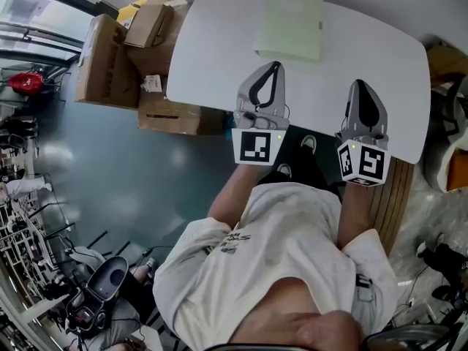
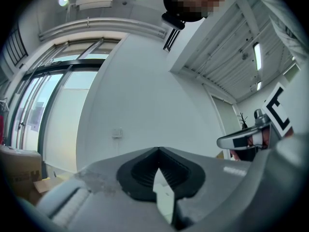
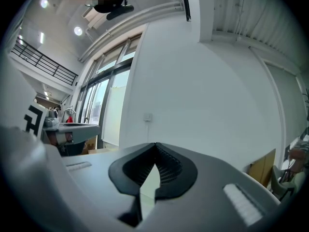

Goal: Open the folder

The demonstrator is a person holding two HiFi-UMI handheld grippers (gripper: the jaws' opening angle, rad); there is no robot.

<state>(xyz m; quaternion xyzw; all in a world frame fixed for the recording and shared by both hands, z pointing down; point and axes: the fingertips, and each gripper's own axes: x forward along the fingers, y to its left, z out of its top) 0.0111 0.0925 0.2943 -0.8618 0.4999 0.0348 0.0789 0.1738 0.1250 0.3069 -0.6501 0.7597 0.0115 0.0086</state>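
1. Folder (image 1: 290, 25) is lying flat and closed at the far edge of the table (image 1: 212, 64), its cover untouched.
2. Left gripper (image 1: 273, 66) is hovering over the table's near edge, jaws pressed together on nothing, likely because no grasp is due yet.
3. Right gripper (image 1: 360, 85) is hovering beside it over that same edge, jaws likewise together and empty. Both are pointing across the table at the folder, probably lining up a two-handed approach.

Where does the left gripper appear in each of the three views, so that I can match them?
Head view: the left gripper at centre, reaching over the white table.
Left gripper view: the left gripper fills the bottom centre, jaws together.
Right gripper view: the left gripper lies at the left edge, seen sideways.
Shared landmark: the small wall plate, in both gripper views only.
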